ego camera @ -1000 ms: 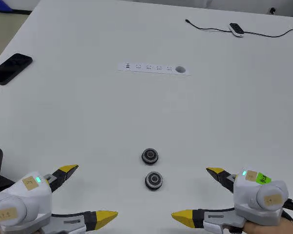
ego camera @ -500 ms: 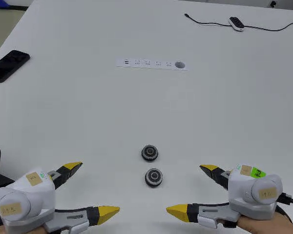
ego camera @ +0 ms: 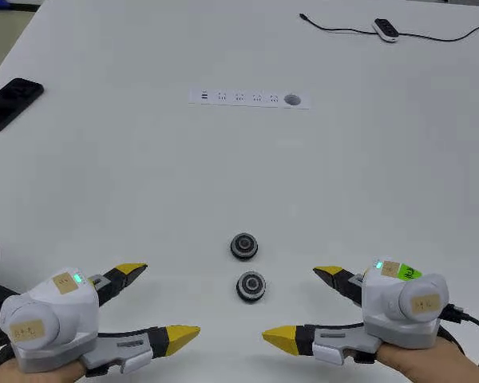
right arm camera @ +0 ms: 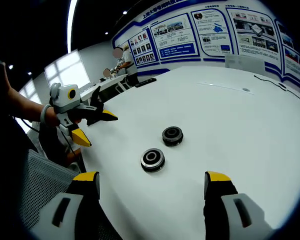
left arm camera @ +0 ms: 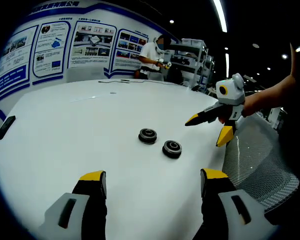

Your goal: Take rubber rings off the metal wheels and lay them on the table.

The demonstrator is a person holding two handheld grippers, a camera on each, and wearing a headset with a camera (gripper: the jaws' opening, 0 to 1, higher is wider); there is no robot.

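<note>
The broad white table (ego camera: 144, 183) is carrying everything. At its near edge, the person is holding the left white-and-grey handheld gripper with yellow-tipped black jaws (ego camera: 164, 302) and its matching right gripper (ego camera: 297, 305) just above the surface. Both are standing with jaws spread wide, gripping nothing and pointing inward toward each other.

Between them two small round metal wheels with black rubber rings are lying flat, hubs facing up, just beside each other but apart. They are forming a short line running away from the person. The nearer wheel (ego camera: 251, 286) is sitting about level with the jaw tips, and the farther wheel (ego camera: 244, 246) is lying just beyond it.

Being round and flat, neither wheel is offering a long axis, so any grip is likely coming across the rim. The right gripper's lower jaw tip is looking closer to the nearer wheel than the left's. No ring is off yet.
</note>
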